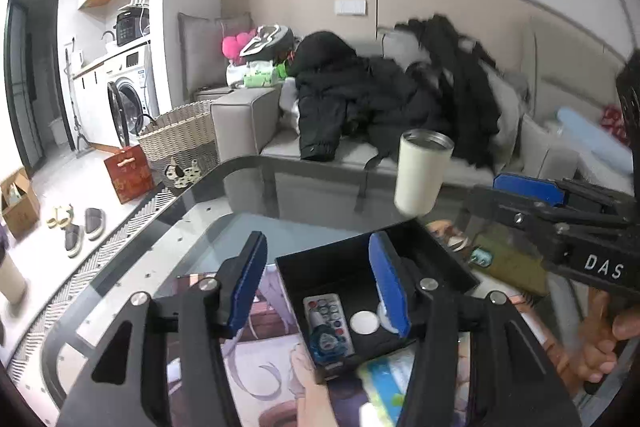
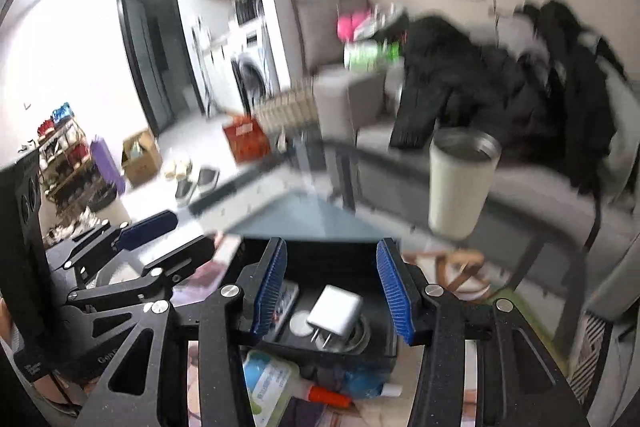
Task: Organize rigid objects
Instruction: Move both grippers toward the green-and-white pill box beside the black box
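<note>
An open black box sits on the glass table. Inside lie a small remote, a silver round disc and a blue round item. My left gripper hangs above the box, open, with nothing between its blue pads. In the right wrist view the same box holds a white plug charger, with the remote beside it. My right gripper is open above the charger and touches nothing. Each gripper also shows in the other's view: right, left.
A white steel tumbler stands on the table's far edge, before a grey sofa piled with black jackets. A wipes pack and a red-capped tube lie near the box. A wicker basket stands on the floor.
</note>
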`<state>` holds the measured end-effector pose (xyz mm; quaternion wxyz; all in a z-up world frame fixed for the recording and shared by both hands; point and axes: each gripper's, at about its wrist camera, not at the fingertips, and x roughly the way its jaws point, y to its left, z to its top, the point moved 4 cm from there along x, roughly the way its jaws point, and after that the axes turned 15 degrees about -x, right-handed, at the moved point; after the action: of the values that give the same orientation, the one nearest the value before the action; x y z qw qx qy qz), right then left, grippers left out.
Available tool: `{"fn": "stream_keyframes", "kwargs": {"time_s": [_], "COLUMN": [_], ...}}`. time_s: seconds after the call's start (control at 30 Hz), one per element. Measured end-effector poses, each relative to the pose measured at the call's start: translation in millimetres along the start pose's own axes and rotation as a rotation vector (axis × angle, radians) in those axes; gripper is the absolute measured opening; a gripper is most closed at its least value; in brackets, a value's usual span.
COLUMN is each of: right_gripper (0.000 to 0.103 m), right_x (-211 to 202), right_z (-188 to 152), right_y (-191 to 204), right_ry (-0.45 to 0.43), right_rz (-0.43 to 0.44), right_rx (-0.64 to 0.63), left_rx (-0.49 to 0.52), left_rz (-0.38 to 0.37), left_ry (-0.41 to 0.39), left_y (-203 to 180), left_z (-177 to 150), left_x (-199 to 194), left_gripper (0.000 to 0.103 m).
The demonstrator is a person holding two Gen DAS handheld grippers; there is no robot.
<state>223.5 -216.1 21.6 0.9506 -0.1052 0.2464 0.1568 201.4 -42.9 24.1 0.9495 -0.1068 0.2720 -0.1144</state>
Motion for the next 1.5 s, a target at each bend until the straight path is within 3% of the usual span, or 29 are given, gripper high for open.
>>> {"fn": "stream_keyframes", "kwargs": {"time_s": [0.23, 0.37, 0.57, 0.9, 1.13, 1.27, 1.5], "right_gripper": [0.050, 0.050, 0.050, 0.050, 0.050, 0.050, 0.051], "right_x": [-52.7, -60.5, -48.8, 17.0, 47.1, 59.3, 66.4], "right_z": [3.8, -4.1, -23.8, -76.7, -109.9, -116.7, -120.6], "right_y": [13.5, 15.9, 24.1, 25.5, 48.2, 56.7, 65.9], "right_ry": [-0.145, -0.136, -0.031, 0.279, 0.425, 0.461, 0.469], "right_rz": [-0.057, -0.036, -0.001, 0.209, 0.305, 0.326, 0.378], "right_rx": [-0.071, -0.071, -0.089, 0.070, 0.129, 0.139, 0.162], "left_rx": [0.012, 0.007, -0.010, 0.048, 0.065, 0.080, 0.100], "left_rz": [-0.012, -0.019, -0.027, 0.011, 0.075, 0.084, 0.083], "left_ry": [-0.061, -0.029, 0.111, 0.341, 0.387, 0.452, 0.445], "left_y": [1.2, 4.9, 8.5, 6.4, 18.9, 19.7, 16.6], "left_z": [-6.7, -18.7, -43.8, -103.6, -111.9, -124.9, -126.6], "left_x": [-31.2, -38.0, -24.0, 5.1, 12.0, 23.6, 21.4], "left_gripper": [0.055, 0.055, 0.055, 0.055, 0.055, 0.055, 0.055]}}
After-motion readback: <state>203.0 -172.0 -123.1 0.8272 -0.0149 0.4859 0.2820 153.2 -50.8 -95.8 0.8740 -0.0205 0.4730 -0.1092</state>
